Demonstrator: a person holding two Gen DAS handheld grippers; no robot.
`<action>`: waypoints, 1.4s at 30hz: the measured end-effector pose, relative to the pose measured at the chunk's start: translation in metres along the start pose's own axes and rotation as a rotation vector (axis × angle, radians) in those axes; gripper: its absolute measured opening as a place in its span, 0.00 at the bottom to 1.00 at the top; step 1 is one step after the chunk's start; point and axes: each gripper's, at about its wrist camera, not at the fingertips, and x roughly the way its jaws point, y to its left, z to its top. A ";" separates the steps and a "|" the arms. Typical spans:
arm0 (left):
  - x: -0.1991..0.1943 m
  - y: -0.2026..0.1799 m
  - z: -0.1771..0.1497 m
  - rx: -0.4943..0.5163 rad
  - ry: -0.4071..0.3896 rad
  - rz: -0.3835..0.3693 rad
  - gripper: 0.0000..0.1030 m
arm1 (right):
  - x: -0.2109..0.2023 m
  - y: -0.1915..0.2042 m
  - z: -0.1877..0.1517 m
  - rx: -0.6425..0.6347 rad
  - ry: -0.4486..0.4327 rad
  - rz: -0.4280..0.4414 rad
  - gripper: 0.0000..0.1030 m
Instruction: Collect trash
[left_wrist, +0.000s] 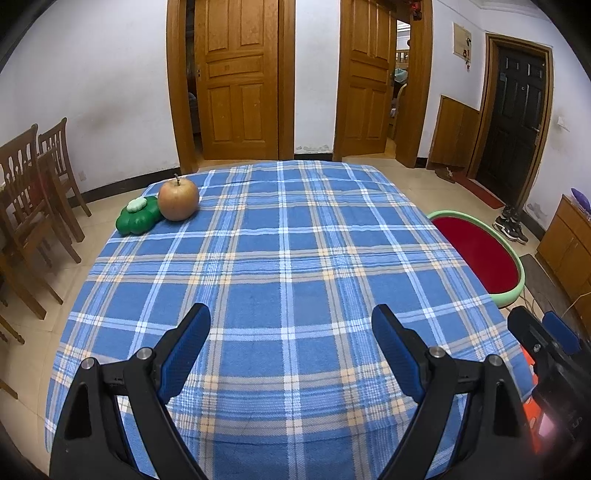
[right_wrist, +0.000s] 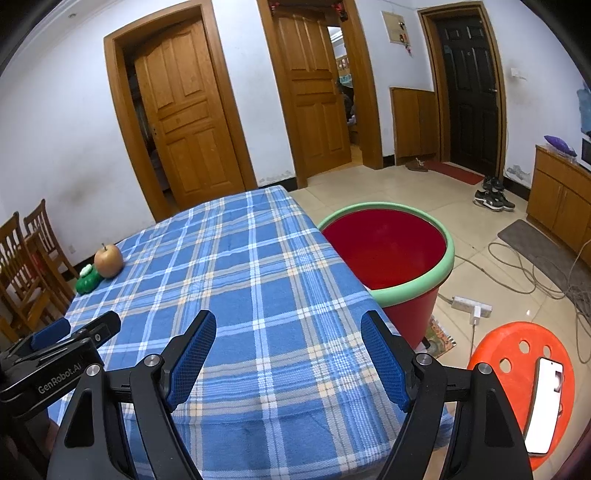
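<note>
A: Status of the left gripper (left_wrist: 291, 345)?

B: Fingers spread wide with nothing between the blue textured pads (left_wrist: 186, 354). It hangs over the near end of the table with the blue plaid cloth (left_wrist: 280, 258). It also shows at the lower left edge of the right wrist view (right_wrist: 79, 328).

A: And the right gripper (right_wrist: 288, 356)?

B: Same condition: fingers released, gap bare. It sits over the near right corner of the cloth, just beside the left unit. Part of it shows at the right edge of the left wrist view (left_wrist: 543, 332).

A: Location of items on the table?

B: A reddish-yellow apple with a stem (left_wrist: 178, 199) stands at the far left corner. A green clover-shaped plastic object with a pale top (left_wrist: 138, 219) touches it on its left side. Both are well apart from either gripper.

A: Receptacle?

B: A red plastic bucket with a pale green rim (right_wrist: 417, 286) stands on the tiled floor against the table's right edge. Near it, an orange plastic stool (right_wrist: 517, 343) carries a white phone (right_wrist: 546, 402).
</note>
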 end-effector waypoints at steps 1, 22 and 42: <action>0.000 0.000 0.000 0.000 -0.001 -0.001 0.86 | 0.000 0.000 0.000 0.001 0.000 0.001 0.79; -0.003 0.003 -0.001 -0.014 -0.004 0.006 0.86 | 0.000 0.003 -0.001 0.000 -0.002 0.006 0.79; -0.014 0.004 0.000 -0.014 -0.028 0.013 0.85 | -0.007 0.004 0.001 -0.005 -0.013 0.014 0.79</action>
